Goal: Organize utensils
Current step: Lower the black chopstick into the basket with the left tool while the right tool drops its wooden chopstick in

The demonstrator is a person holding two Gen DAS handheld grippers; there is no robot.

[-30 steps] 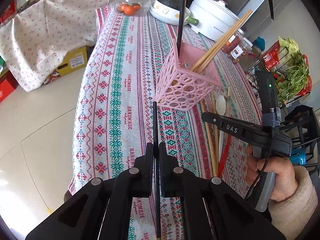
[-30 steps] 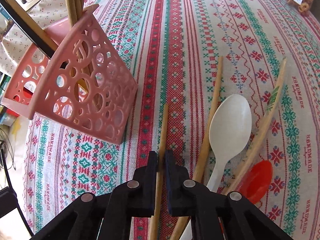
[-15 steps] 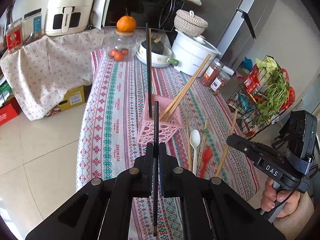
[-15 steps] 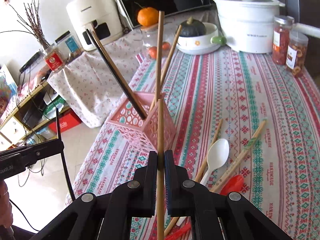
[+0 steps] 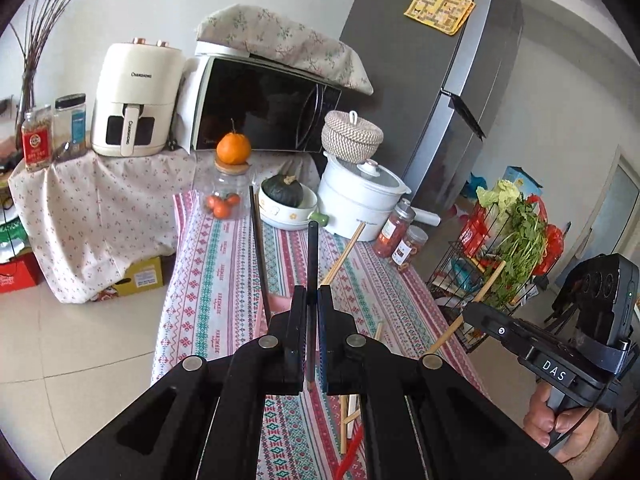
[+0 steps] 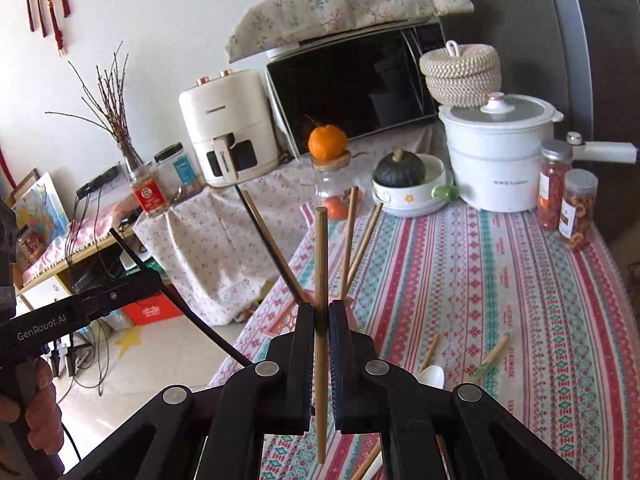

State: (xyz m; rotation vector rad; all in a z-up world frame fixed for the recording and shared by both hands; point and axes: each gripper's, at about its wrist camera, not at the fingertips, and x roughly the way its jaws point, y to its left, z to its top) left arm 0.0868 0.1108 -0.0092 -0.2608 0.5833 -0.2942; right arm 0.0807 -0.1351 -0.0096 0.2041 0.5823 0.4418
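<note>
Currently the left gripper (image 5: 312, 300) is clamped narrow on a black chopstick (image 5: 312, 256), which stands upright between the jaws, its top above the fingertips and its lower end below them. The right gripper (image 6: 321, 314) is likewise pinched on a wooden chopstick (image 6: 321, 256), held vertical, both ends protruding from the jaws

Both are raised above the table (image 6: 500, 280), over its near end. Pink basket (image 6: 286, 320): just beyond the fingertips, near the table's left edge, mostly hidden by the jaws; it holds one black chopstick and several wooden ones leaning outward

White spoon (image 6: 432, 376): flat on the striped cloth toward the near edge, loose wooden chopsticks (image 6: 430, 352) beside it. A red utensil lies there too, largely hidden

Far end of table: white pot (image 6: 496, 156), bowl with a squash (image 6: 400, 168), glass jar (image 5: 226, 196) topped by an orange
</note>
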